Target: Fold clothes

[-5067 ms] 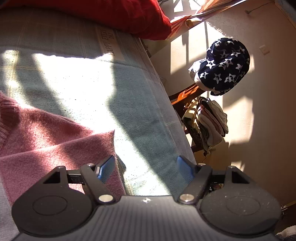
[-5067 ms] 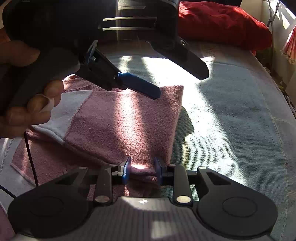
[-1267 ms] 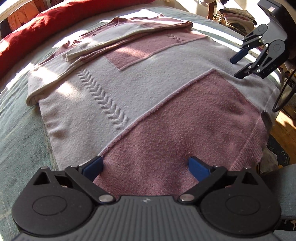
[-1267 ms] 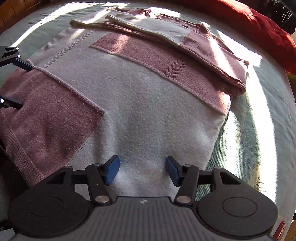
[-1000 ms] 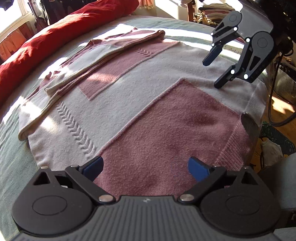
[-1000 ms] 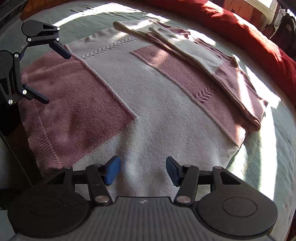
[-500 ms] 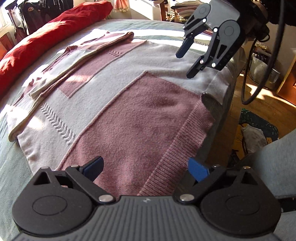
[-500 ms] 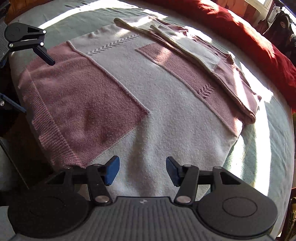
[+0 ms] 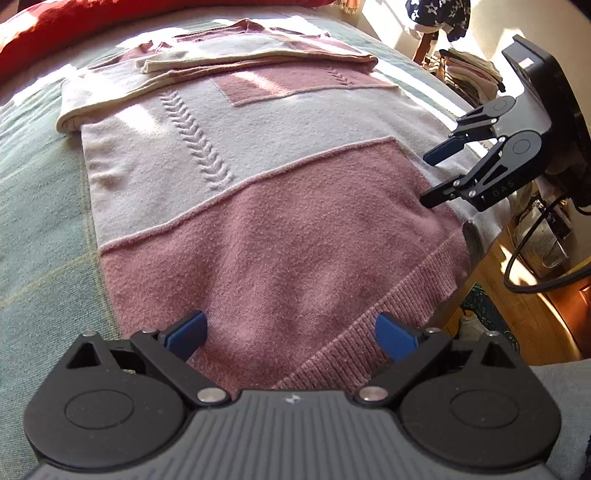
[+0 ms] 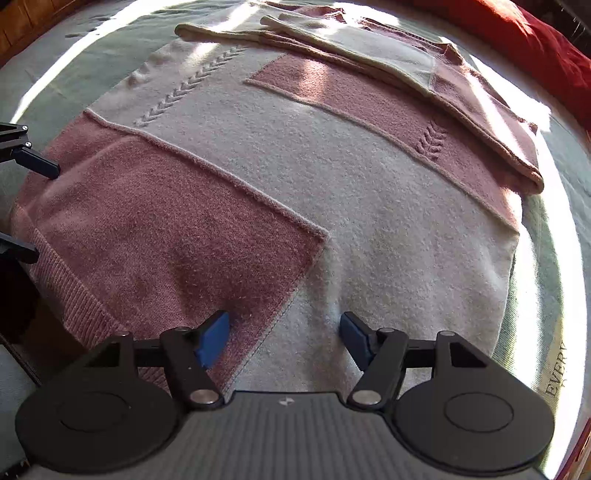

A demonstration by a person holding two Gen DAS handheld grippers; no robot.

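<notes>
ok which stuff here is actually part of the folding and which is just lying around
Part of the job:
- pink and cream sweater, sleeves folded across its top
- left gripper, open over the hem
- right gripper, open over the hem

Just lying about:
- red cushion
- star-print garment
- stacked clothes

Sweater (image 9: pixel 280 206) lies flat on the bed (image 9: pixel 40 192), sleeves folded across its far end, hem at the near edge. Left gripper (image 9: pixel 291 334) hovers at the hem's left, right gripper (image 10: pixel 284 334) at its right. Pillow (image 10: pixel 517 40) lies beyond.
</notes>
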